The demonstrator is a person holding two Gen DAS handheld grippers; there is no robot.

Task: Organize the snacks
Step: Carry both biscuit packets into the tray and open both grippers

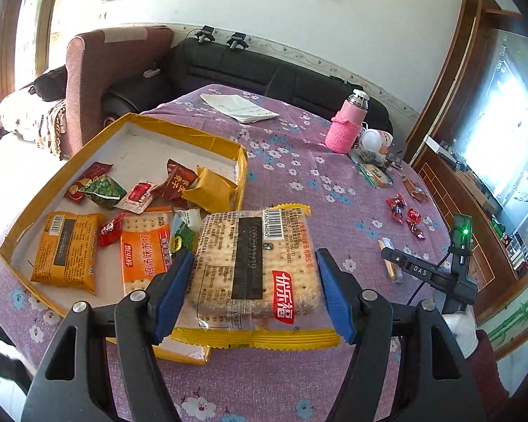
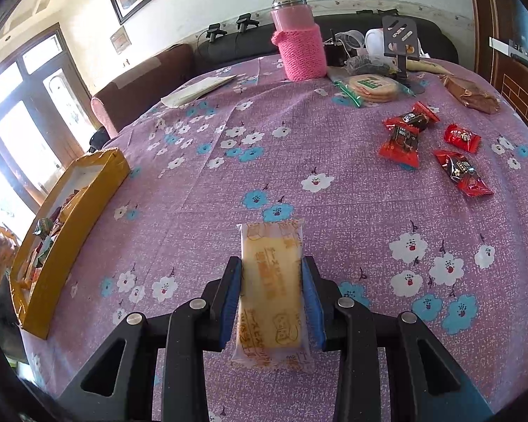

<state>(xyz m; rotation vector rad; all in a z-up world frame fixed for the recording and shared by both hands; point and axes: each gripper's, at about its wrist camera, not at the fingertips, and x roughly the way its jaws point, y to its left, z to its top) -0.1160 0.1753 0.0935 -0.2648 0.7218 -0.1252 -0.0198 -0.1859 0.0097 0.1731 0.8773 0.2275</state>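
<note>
My left gripper (image 1: pixel 255 281) is shut on a clear cracker pack with yellow ends (image 1: pixel 253 263), held above the near right corner of the yellow-walled cardboard tray (image 1: pixel 179 130). The tray holds several wrapped snacks, among them an orange cracker pack (image 1: pixel 146 253) and an orange-brown pack (image 1: pixel 65 249). My right gripper (image 2: pixel 271 299) is shut on a pale yellow wrapped cake bar (image 2: pixel 272 292), low over the purple flowered tablecloth (image 2: pixel 200 204). Several red candies (image 2: pixel 429 144) lie loose at the right. The right gripper also shows in the left wrist view (image 1: pixel 433 274), a white-gloved hand behind it.
A pink knit-sleeved bottle (image 2: pixel 299 38), a round biscuit pack (image 2: pixel 369 88), a brown wrapped snack (image 2: pixel 471 95) and a black phone stand (image 2: pixel 401 45) stand at the table's far side. A folded paper (image 1: pixel 239 107) lies at the back. Sofas lie beyond the table.
</note>
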